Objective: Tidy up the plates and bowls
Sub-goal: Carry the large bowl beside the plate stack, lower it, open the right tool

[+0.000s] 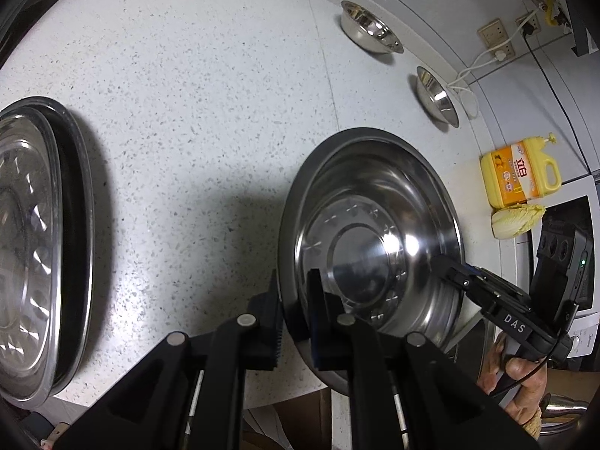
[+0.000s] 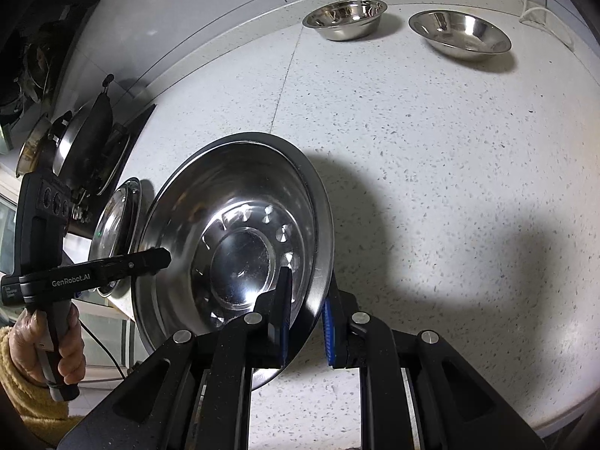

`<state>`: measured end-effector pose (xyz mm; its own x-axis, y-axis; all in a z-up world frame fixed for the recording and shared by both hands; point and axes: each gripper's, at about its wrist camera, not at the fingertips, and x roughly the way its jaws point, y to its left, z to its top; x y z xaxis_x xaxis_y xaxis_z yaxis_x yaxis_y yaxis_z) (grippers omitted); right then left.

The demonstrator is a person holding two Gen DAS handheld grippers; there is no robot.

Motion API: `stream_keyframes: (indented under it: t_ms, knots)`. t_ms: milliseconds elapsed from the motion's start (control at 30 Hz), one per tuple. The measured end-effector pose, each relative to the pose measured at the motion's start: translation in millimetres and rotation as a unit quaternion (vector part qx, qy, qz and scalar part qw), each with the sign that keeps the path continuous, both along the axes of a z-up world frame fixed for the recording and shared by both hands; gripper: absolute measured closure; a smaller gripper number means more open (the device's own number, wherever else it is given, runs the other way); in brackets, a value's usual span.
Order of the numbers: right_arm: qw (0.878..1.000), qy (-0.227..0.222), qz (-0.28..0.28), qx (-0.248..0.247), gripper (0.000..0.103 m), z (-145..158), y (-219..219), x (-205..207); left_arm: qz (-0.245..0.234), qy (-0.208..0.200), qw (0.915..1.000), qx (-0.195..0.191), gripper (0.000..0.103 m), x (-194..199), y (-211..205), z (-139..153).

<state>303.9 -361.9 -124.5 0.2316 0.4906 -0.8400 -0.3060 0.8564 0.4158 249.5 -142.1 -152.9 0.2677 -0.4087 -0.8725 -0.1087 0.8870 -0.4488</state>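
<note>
A large steel bowl [image 1: 375, 232] with a wide flat rim and a ring of stamped dimples around its flat centre is held tilted over the white speckled surface [image 1: 195, 120], lit so that its bottom glares. Both grippers grip it at once, on opposite sides of the rim.

The left gripper [image 1: 294, 300] has its fingers [image 1: 318, 292] nearly together, clamped on the rim: one finger lies inside the bowl, the other outside and under the rim. In the right wrist view the same gripper [image 2: 165, 257] reaches in from the left, with the person's hand [image 2: 56, 341] and a yellow fleece sleeve [image 2: 15, 386] below it.

The right gripper [image 2: 305, 300] is likewise clamped on the rim of the bowl [image 2: 240, 247], its blue-padded fingers [image 2: 284, 300] close together, one inside and one outside. From the left wrist view it [image 1: 442, 266] enters from the right, held by the other hand [image 1: 521, 382].

To the left lies a stack of steel plates [image 1: 33, 247] on the surface, well apart from the held bowl. Two small steel bowls stand near the back edge, one [image 2: 345, 17] beside the other [image 2: 459, 33], not touching. A yellow detergent bottle [image 1: 519, 176] stands by the wall with a head of cabbage [image 1: 515, 219] just in front of it. A dark pan [image 2: 93, 138] sits on the stove at far left.
</note>
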Motion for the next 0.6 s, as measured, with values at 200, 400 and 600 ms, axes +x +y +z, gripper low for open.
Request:
stream_keyframes:
  t_ms: [200, 400, 600]
  knots:
    - [1.000, 0.002, -0.002, 0.009, 0.089, -1, 0, -2, -0.001, -0.007, 0.9999, 0.013, 0.091, 1, -1, 0]
    - [1.000, -0.007, -0.013, 0.016, 0.089, 2, -11, -3, 0.005, -0.019, 0.9996, 0.018, 0.088, 4, 6, 9]
    - [0.999, -0.020, -0.027, 0.015, 0.079, 8, -24, -1, 0.017, -0.037, 0.9984, 0.040, 0.059, 9, 18, 27]
